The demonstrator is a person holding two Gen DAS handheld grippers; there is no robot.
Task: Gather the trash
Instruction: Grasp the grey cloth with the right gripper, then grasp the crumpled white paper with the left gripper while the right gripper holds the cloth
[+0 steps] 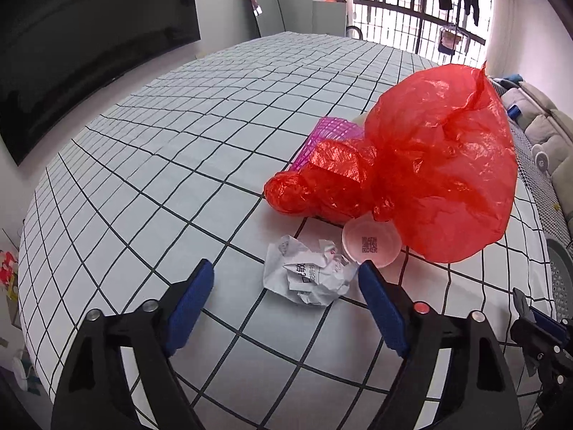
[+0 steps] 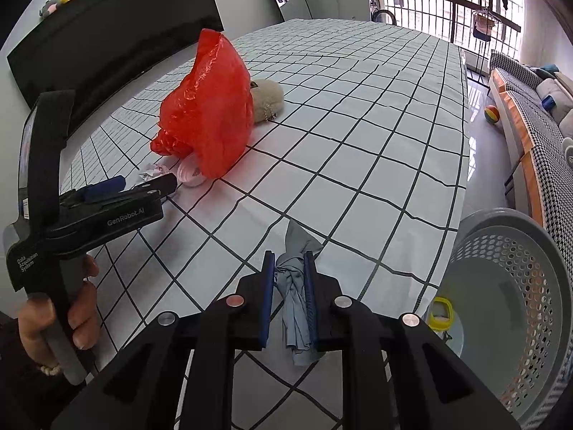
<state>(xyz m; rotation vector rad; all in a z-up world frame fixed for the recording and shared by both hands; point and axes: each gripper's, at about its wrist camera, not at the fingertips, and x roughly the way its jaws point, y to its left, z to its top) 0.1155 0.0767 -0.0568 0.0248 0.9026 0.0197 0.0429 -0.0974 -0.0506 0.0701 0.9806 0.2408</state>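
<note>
Your left gripper (image 1: 286, 279) hangs low over the worktop (image 1: 161, 165), which wears a pale cloth w/ black grid lines, and its jaws stand wide apart w/ nothing between the blue pads. The crumpled white paper (image 1: 308, 276) lies on the cloth just ahead of the jaws, nearer the right-hand pad, which sits just beside its edge; can't tell if they touch. Right behind the paper is a round clear plastic lid (image 1: 370, 245) w/ a QR-type label, and it leans against the red plastic bag (image 1: 429, 168), a big puffed, wrinkled heap. A pink mesh item (image 1: 329, 136) pokes out from behind the bag. In the right wrist view, your right gripper (image 2: 290, 286) has its jaws closed on a twisted grey-blue cloth (image 2: 295, 297), pinched between the blue pads, w/ one tip sticking up past the pads and the rest hanging below. It's held above the near edge of the worktop. A grey perforated basket (image 2: 519, 272) stands off the worktop's edge to the right, w/ a small yellow-rimmed thing (image 2: 441, 313) beside it, low down. Same view shows the red bag further up the worktop on the left, a fuzzy beige item (image 2: 266, 98) touching its far side, and your left hand (image 2: 61, 315) around the left gripper's handle.
</note>
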